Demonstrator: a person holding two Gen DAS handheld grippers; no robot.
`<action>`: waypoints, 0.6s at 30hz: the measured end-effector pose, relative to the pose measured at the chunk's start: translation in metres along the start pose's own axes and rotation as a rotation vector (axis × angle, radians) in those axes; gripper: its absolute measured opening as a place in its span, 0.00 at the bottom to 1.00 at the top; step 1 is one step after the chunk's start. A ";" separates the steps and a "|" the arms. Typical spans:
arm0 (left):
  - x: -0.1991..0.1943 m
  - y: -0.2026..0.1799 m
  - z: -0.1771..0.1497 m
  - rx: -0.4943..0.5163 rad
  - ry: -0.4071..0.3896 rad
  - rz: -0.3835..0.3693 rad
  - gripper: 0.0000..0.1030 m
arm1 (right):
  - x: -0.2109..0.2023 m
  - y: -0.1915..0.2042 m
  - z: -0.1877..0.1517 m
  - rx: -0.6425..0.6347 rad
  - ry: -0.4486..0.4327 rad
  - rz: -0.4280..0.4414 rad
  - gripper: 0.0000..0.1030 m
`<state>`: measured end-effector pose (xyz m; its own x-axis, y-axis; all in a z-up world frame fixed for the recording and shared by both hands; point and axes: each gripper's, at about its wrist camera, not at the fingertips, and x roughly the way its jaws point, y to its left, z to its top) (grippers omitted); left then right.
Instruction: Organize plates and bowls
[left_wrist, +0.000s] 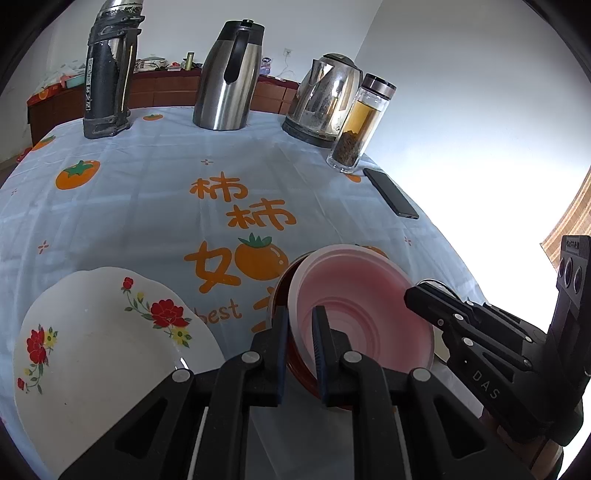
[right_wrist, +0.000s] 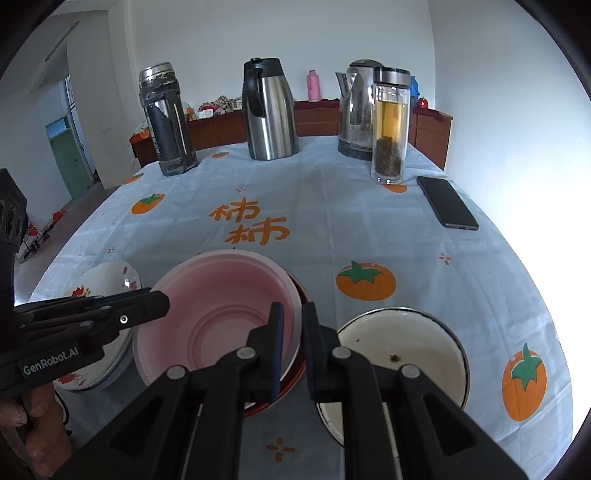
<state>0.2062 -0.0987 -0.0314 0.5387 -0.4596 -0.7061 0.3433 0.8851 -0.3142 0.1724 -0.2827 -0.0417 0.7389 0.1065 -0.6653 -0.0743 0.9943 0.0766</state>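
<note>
pink bowl: (left_wrist: 360, 295) mouth up, tilted, nested in a red bowl (left_wrist: 295, 354); round, so no long axis. Both sit near the front edge of the desk (left_wrist: 147, 206), centre.
left hand-held gripper: (left_wrist: 300, 325) fingers nearly together, clamped on the left rims of the pink bowl and red bowl. One finger is outside the red bowl, one inside the pink bowl.
right hand-held gripper: (right_wrist: 292, 321) fingers nearly together, clamped on the right rims of the same pair. Left finger is inside the pink bowl, right finger outside the red bowl.
flower plate: (left_wrist: 103, 354) white with red flowers, face up, just left of the bowls. In the right wrist view it reads as the top of a small stack; the count is unclear.
enamel bowl: (right_wrist: 406, 354) white, dark rim, mouth up, a dark speck inside; just right of the bowls, beside the right gripper.
far row: flask (left_wrist: 107, 70), steel jug (left_wrist: 229, 77), kettle (left_wrist: 325, 99), tea bottle (left_wrist: 360, 125), left to right along the far edge.
phone: (left_wrist: 390, 192) flat, screen dark, long axis running near to far, at the right edge.
left view only: full face of the flower plate; the enamel bowl is hidden behind the right gripper.
right view only: the enamel bowl, and a hand (right_wrist: 29, 432) on the left gripper's handle at near left.
</note>
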 end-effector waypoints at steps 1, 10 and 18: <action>0.000 0.000 0.000 0.000 0.001 -0.001 0.14 | 0.000 0.000 0.000 0.001 0.000 0.000 0.11; 0.001 0.000 -0.001 0.007 0.000 -0.004 0.14 | 0.003 -0.003 -0.001 -0.001 0.003 -0.003 0.12; 0.001 0.000 -0.002 0.011 0.000 -0.007 0.14 | 0.003 -0.004 -0.001 -0.004 0.004 -0.002 0.12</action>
<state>0.2054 -0.0992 -0.0331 0.5364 -0.4658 -0.7038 0.3553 0.8810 -0.3123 0.1737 -0.2859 -0.0449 0.7363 0.1042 -0.6686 -0.0756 0.9945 0.0719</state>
